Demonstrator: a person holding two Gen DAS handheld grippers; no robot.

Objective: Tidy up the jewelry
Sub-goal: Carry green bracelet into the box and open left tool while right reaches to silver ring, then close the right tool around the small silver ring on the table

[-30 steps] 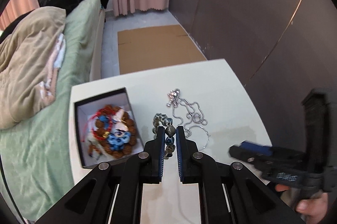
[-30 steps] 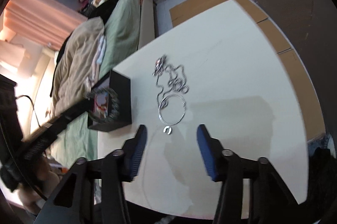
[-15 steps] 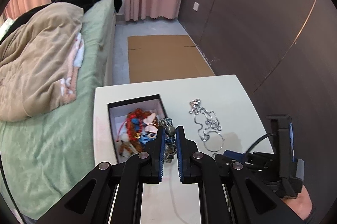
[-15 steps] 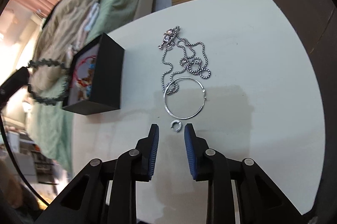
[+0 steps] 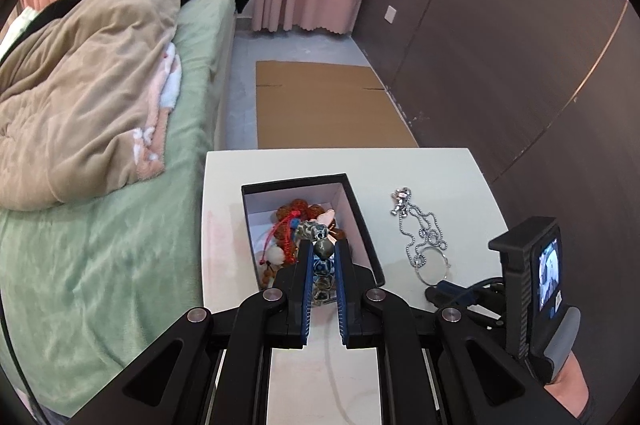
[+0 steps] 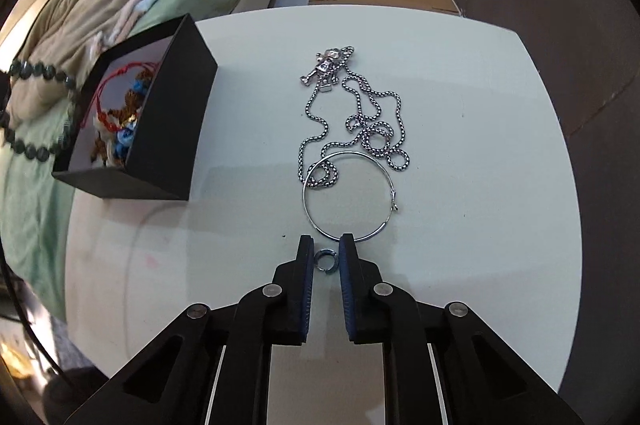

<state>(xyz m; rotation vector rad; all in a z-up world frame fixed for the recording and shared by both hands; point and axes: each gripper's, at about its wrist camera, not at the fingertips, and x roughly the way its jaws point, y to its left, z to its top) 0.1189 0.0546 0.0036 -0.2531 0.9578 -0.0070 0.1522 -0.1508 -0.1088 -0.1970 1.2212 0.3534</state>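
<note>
Ring (image 6: pixel 327 260), small and open-ended, lying flat on the white table (image 6: pixel 480 145) right between the blue pads of the right gripper (image 6: pixel 326 257), jaws narrowed to either side but whether touching it yet, cannot tell. No long axis to speak of (a near-round loop), so a straight pinch probably enough. Just ahead of the fingertips, the thin hoop (image 6: pixel 349 197) and the tangled chain necklace (image 6: pixel 360 117), near enough to be snagged. Off to the left of these jaws, the black box (image 6: pixel 168 129). Over that box, the left gripper (image 5: pixel 323 257), pressed onto a dark beaded bracelet (image 5: pixel 323 249) hanging above the jewelry inside.
</note>
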